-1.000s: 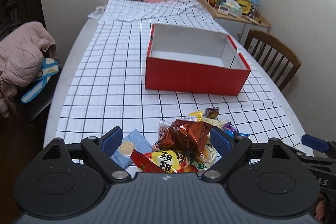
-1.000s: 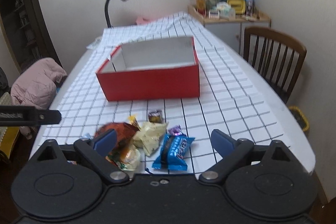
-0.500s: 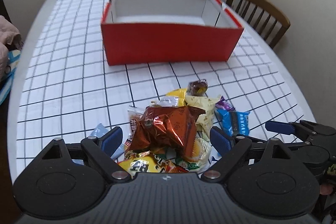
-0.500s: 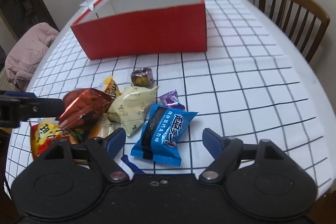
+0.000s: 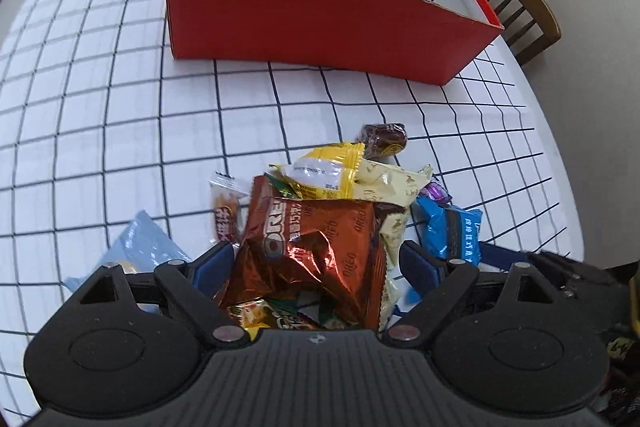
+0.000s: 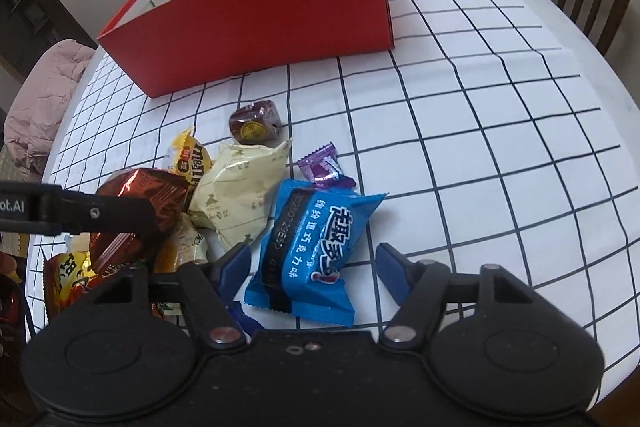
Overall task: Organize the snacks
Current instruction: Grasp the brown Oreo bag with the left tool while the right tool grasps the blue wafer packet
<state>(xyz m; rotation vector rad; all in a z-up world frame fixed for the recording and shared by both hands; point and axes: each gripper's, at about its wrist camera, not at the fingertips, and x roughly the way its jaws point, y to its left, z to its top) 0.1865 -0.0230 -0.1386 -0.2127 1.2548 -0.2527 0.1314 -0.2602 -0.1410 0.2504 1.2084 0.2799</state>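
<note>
I've dropped both tools onto the snack pile on the worktop [image 6: 500,131]: my right hand-held gripper [image 6: 314,263] is closing around the blue packet [image 6: 312,247], not yet pinching, the left hand-held gripper [image 5: 316,259] released astride the copper Oreo bag [image 5: 316,251], red box [image 6: 260,23] empty.

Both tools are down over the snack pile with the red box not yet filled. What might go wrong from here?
1. The left tool straddles the Oreo bag, which lies on other packets; it may drag neighbours along.
2. The right tool, closing, has the blue packet between its fingers, not yet pressed; the slick wrapper may slip.
</note>
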